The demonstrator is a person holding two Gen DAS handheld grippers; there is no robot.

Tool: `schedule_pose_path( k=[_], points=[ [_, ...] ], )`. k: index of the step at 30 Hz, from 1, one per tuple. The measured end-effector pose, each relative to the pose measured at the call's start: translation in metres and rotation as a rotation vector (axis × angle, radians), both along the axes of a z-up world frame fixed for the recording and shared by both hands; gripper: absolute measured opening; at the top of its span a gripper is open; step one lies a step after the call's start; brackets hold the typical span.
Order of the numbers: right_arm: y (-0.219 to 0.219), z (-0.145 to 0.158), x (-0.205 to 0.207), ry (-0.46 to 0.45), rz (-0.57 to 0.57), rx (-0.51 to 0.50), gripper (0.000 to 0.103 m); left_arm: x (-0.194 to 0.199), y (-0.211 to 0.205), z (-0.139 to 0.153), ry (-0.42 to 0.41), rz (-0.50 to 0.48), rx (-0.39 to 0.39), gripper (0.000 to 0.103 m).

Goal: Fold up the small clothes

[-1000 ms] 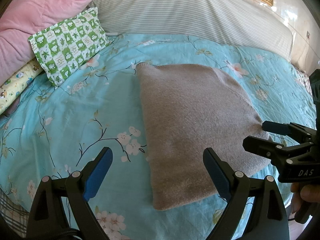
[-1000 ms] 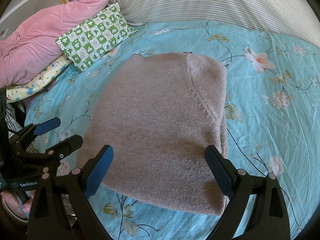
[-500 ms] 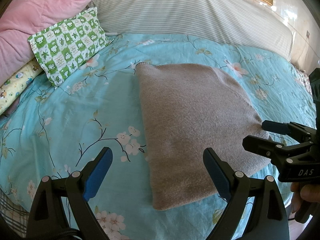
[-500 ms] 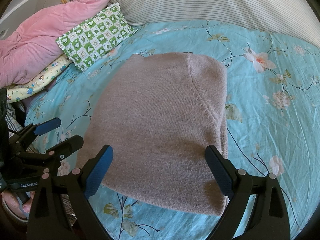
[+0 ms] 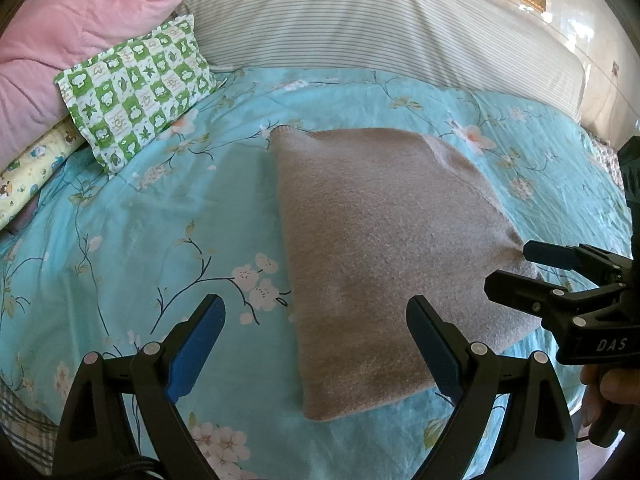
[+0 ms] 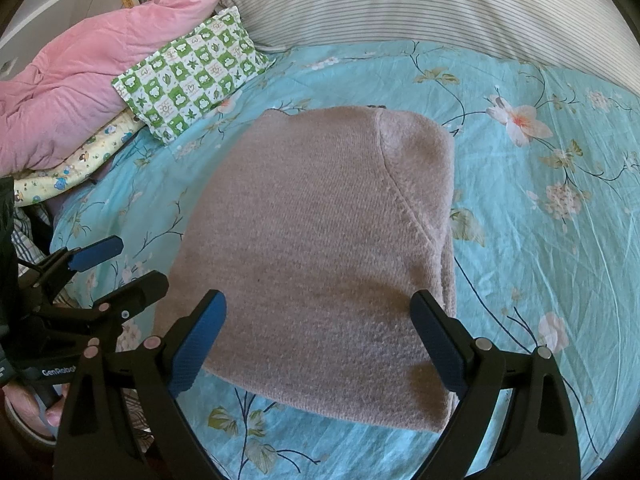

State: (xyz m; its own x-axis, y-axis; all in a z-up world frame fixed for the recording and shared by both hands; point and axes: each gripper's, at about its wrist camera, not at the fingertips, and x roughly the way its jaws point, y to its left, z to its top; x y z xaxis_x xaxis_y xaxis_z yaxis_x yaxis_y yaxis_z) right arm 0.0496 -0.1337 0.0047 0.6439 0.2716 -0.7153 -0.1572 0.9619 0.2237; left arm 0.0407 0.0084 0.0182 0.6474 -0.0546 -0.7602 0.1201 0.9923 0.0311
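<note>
Sweater [image 6: 320, 256]: one, taupe knit, folded into a block, flat on my bed [image 6: 540, 240], centre of the floral sheet. My left gripper [image 5: 316, 344]: jaws spread, nothing between them, hovering at the sweater's 7 o'clock corner. My right gripper [image 6: 318, 336]: jaws spread, empty, above the 6 o'clock edge. Green checked pillow [image 6: 188, 76] at 11 o'clock, beside pink quilt [image 6: 80, 76]; striped bolster [image 6: 440, 4] at 12.

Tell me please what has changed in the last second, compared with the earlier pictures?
Nothing visibly changed. The folded sweater lies in the same place on the floral bedsheet, and the left hand-held gripper and right hand-held gripper stay open, hovering near it and holding nothing.
</note>
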Motion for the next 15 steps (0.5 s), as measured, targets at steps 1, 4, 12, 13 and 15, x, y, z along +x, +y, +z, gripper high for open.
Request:
schedule_pose_path(
  k=[1, 4, 12, 13, 15],
  points=[
    [0.0013, 0.0004, 0.0000, -0.002, -0.001, 0.001, 0.093, 0.0006, 0.0007, 0.0004, 0.001, -0.001, 0.000, 0.093],
    [0.0020, 0.0010, -0.0002, -0.002, -0.002, 0.001, 0.093, 0.0015, 0.0022, 0.0005, 0.002, -0.003, 0.001, 0.093],
    [0.0014, 0.0018, -0.0004, -0.002, -0.004, 0.004, 0.093, 0.0023, 0.0040, 0.0002, 0.003, -0.006, -0.002, 0.093],
    [0.0013, 0.0017, -0.0005, -0.002, -0.005, 0.004, 0.093, 0.0025, 0.0041, 0.0002, 0.003, -0.005, -0.002, 0.093],
    [0.0007, 0.0017, -0.0005, -0.002, -0.004, 0.004, 0.093, 0.0024, 0.0041, 0.0003, 0.003, -0.006, -0.003, 0.093]
  ],
)
